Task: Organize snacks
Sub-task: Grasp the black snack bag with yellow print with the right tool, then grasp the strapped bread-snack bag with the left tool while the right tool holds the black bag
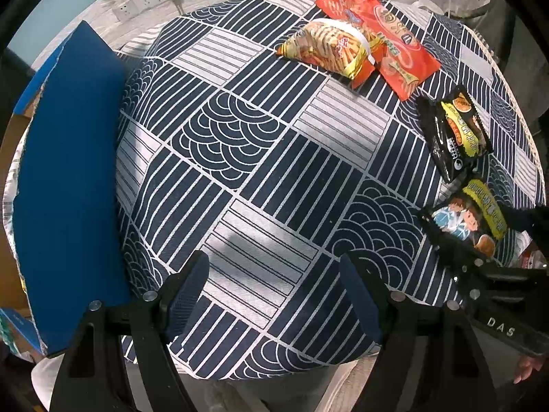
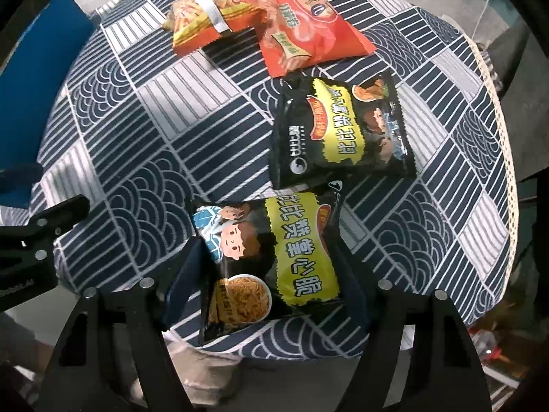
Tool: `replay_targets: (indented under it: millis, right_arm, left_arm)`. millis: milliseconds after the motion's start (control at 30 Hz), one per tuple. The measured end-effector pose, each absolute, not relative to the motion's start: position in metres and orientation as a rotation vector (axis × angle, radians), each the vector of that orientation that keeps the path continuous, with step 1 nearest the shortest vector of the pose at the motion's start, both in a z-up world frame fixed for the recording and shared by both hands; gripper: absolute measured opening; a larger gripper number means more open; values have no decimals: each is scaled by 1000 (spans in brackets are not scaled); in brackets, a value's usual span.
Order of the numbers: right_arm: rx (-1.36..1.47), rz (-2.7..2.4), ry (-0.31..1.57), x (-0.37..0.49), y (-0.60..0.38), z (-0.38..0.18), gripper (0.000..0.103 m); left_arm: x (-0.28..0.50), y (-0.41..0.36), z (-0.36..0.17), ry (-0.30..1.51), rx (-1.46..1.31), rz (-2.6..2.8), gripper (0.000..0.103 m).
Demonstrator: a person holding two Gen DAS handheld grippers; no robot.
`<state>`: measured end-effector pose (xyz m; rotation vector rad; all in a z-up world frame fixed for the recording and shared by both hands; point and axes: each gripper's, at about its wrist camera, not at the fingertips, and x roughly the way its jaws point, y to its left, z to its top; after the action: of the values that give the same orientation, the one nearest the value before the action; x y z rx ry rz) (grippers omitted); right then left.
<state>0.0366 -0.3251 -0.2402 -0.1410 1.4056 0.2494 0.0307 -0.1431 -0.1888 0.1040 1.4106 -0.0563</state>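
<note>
Left wrist view: the left gripper (image 1: 274, 295) is hanging over the patterned tablecloth (image 1: 240, 158) with its jaws standing apart and only bare cloth between them. Four snack packets are lying toward the right side of the cloth. A yellow-striped packet (image 1: 329, 48) wrapped with a white band is resting against a larger orange packet (image 1: 387, 44) at the far edge. Nearer along the right side, a black packet with a yellow label (image 1: 456, 134) is lying flat, and just below it a black cartoon packet (image 1: 463, 226) is showing two drawn figures and a yellow banner. The right gripper (image 1: 507, 274) is appearing at that packet from the right. One blue box (image 1: 72, 185) is sitting at the left edge of the table.

Right wrist view: the right gripper (image 2: 271, 281) is pointing down with the black cartoon packet (image 2: 267, 261) between its jaws; both blue pads are sitting at the packet's sides, though I cannot tell whether they are pressing it. The packet is showing a cartoon face, a bowl of noodles and a yellow banner. Beyond it the black packet with a yellow label (image 2: 339, 134), the orange packet (image 2: 298, 27) and the yellow-striped packet (image 2: 206, 20) are lying, again four in all.
</note>
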Motion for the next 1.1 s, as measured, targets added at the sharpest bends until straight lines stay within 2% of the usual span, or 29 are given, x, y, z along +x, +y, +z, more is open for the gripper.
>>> replay_targets:
  millis: [567, 1100]
  right_arm:
    - [-40, 190, 1237, 73, -339, -158, 75]
    - [-3, 135, 1147, 150, -354, -137, 75]
  left_arm:
    - [69, -138, -156, 1339, 0, -1, 80]
    - [158, -158, -154, 1286, -116, 73, 80]
